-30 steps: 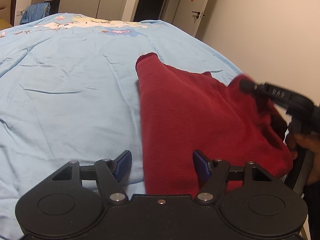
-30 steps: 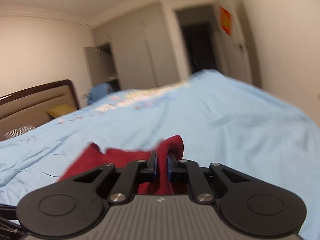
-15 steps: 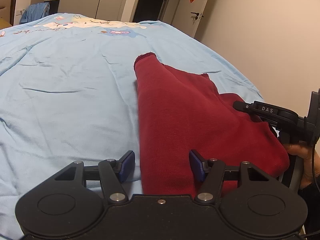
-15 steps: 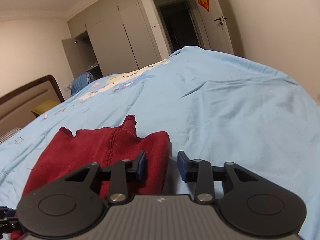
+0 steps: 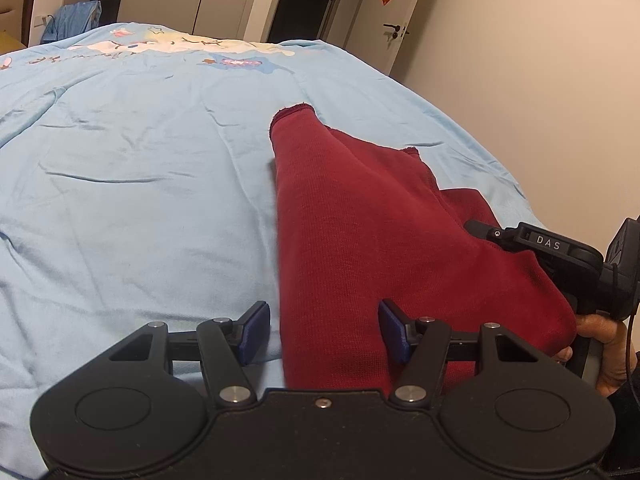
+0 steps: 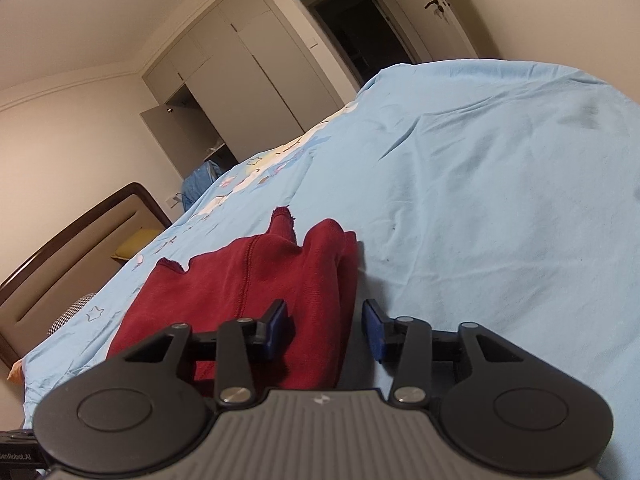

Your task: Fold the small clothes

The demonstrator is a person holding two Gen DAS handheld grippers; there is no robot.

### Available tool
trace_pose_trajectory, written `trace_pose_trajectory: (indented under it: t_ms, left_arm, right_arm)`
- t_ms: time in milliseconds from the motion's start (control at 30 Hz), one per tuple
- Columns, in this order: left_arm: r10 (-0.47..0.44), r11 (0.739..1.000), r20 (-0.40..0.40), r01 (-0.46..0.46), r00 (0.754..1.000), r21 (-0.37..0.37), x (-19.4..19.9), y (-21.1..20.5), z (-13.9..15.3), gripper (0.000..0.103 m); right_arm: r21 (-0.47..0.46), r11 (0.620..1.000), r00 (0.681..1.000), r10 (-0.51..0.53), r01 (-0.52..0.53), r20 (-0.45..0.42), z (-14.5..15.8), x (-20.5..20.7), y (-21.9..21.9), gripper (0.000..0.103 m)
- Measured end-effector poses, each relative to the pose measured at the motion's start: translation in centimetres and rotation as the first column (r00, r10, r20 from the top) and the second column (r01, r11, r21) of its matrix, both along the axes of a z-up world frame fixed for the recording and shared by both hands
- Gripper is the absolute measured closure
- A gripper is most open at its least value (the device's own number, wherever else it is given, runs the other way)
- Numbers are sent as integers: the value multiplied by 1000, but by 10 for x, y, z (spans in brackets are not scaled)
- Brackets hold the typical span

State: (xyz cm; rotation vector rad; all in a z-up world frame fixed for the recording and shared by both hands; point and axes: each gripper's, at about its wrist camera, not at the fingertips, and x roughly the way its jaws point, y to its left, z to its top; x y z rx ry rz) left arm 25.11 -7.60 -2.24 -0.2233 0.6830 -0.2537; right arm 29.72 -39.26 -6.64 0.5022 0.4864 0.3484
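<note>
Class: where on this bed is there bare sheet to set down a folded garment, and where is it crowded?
Bare blue sheet lies left of the red garment, up to the cartoon print. More lies right of it in the right wrist view. Crowded: the near edge, where both open grippers, left and right, flank the garment.

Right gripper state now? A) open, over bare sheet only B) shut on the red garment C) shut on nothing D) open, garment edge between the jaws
D: the right gripper has its jaws spread apart, with the edge of the folded red garment lying between them on the blue sheet.
</note>
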Motion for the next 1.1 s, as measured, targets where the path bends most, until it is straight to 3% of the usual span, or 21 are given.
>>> trace_pose_trajectory:
  t_ms: [133, 300, 467, 633, 700, 833, 900, 967, 1033, 1100]
  left_arm:
    - [-3, 1000, -2, 3, 1000, -8, 1, 2, -1, 39]
    - [-9, 1000, 2, 9, 1000, -22, 2, 4, -2, 39]
    - [-38, 995, 55, 43, 998, -85, 0, 14, 6, 47]
    - [-77, 989, 117, 91, 990, -115, 11, 19, 23, 35]
    - [-88, 991, 102, 98, 991, -90, 24, 14, 28, 33]
    - [-83, 995, -1, 83, 997, -63, 57, 4, 24, 32]
    - [-81, 995, -23, 79, 996, -62, 65, 3, 20, 35]
    - [-75, 994, -37, 72, 997, -79, 69, 6, 15, 51]
    - [-51, 991, -43, 45, 998, -129, 69, 13, 10, 58]
    - [-22, 981, -51, 11, 998, -193, 67, 22, 5, 63]
  right_arm:
    - [-14, 1000, 1000, 12, -12, 7, -1, -1, 5, 71]
    - [-10, 1000, 1000, 11, -11, 5, -2, 0, 6, 73]
    - [-11, 1000, 1000, 7, -7, 5, -3, 0, 7, 73]
    - [-11, 1000, 1000, 2, -2, 11, -3, -2, 9, 73]
    - [-13, 1000, 1000, -1, 2, 13, -4, -3, 9, 73]
    - [-8, 1000, 1000, 0, 0, 19, -5, -4, 10, 72]
    - [-3, 1000, 1000, 1, -1, 24, -6, -4, 10, 71]
    - [8, 1000, 1000, 5, -6, 30, -6, -5, 9, 68]
    - [31, 999, 999, 21, -22, 39, -7, -5, 7, 62]
    - [53, 997, 997, 52, -55, 57, -8, -6, 5, 46]
